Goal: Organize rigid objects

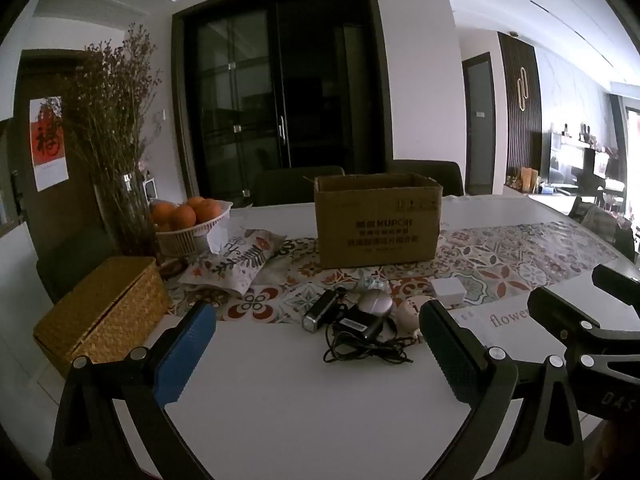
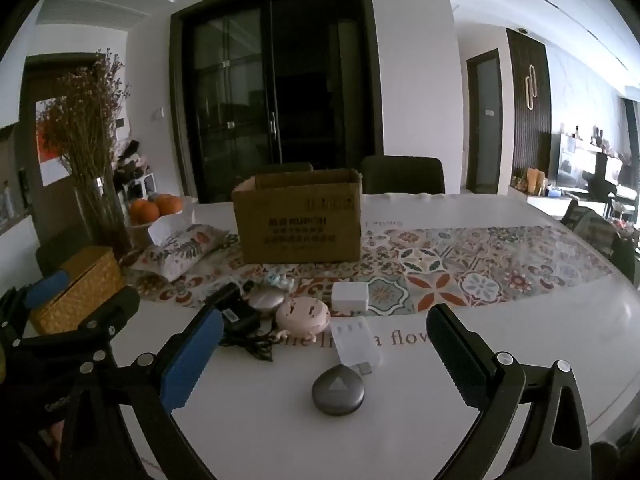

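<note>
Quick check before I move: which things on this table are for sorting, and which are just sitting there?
For the job:
cardboard box
grey round puck
pink round case
white cube
clear plastic case
black charger with cable

Lying about:
woven box
oranges
dried flowers
patterned pouch

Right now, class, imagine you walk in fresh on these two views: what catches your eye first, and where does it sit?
The open brown cardboard box stands out first, upright on the patterned floral table runner at mid-table. In front of it, on the white table, lies a cluster of small gadgets; nearest is a dark grey round puck with a triangle mark. At the left, a white basket of oranges sits beside tall dried flowers.
</note>
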A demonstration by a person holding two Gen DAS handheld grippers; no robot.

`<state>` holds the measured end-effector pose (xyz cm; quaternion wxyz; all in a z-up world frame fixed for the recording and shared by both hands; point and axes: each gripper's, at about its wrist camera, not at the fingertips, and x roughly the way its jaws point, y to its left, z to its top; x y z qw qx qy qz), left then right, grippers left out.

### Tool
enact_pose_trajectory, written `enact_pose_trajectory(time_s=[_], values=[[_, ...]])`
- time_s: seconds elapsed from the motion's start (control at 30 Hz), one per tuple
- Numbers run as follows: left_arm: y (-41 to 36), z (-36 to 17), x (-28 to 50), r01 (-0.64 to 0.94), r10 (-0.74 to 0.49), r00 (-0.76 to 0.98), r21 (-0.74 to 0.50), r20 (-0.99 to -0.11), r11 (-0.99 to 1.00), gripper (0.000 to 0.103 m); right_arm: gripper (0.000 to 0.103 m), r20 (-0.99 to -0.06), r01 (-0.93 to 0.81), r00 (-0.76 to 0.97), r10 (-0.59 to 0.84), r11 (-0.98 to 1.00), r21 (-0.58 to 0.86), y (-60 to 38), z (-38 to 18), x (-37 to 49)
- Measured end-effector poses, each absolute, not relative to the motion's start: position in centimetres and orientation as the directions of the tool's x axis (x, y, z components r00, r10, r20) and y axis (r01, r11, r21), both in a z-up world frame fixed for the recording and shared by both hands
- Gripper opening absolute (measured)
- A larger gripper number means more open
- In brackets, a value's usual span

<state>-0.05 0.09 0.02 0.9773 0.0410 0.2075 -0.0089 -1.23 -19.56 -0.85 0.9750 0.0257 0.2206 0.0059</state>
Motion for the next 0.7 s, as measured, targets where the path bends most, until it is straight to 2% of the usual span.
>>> enact_pose_trajectory(time_s=[0.7], values=[[0.03,-0.4,0.35,0.041,-0.005,0.907,0.077,-0.421,0.996,0.103,0.103,-0.44,-0.004,0.897,0.03,0.998,0.059,-19.65,-1.23,-0.83]])
